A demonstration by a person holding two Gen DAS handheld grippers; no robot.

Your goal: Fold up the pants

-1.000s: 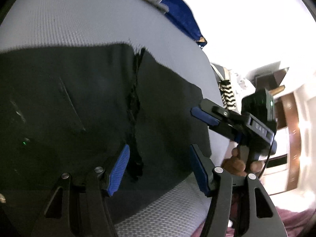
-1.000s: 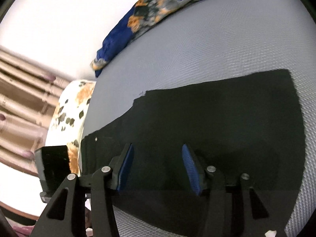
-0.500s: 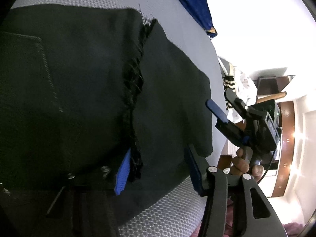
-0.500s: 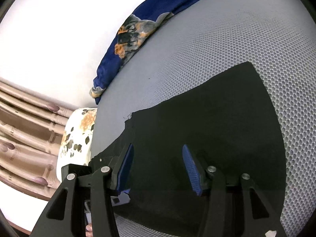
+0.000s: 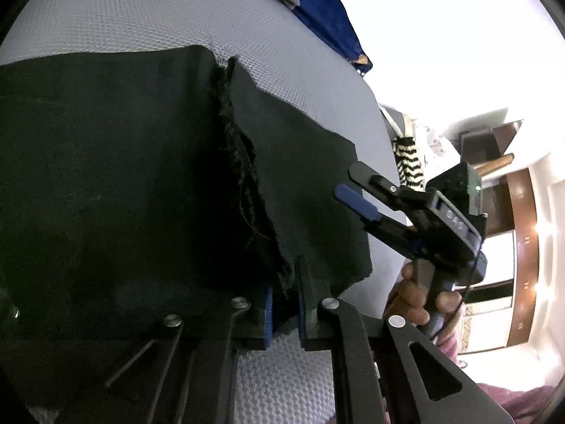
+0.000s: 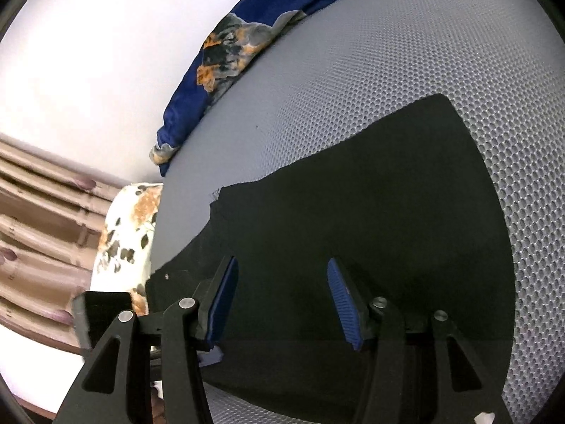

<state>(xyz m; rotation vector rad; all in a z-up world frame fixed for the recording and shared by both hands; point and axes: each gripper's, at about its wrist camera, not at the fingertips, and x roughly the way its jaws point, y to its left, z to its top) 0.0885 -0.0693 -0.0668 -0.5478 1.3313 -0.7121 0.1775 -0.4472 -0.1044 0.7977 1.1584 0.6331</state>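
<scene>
Two hand-held grippers — left (image 5: 284, 304) clamped on pants (image 5: 123, 176) edge, right (image 6: 279, 296) half-open, empty.

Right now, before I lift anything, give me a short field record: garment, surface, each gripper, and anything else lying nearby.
garment: black pants, lying flat, frayed seam facing up
surface: grey mesh pad
left gripper: shut on the pants at their near frayed edge
right gripper: open, over the pants, pads not pressing on the fabric
nearby: blue patterned cloth along the far edge of the pad, apart from the pants
</scene>
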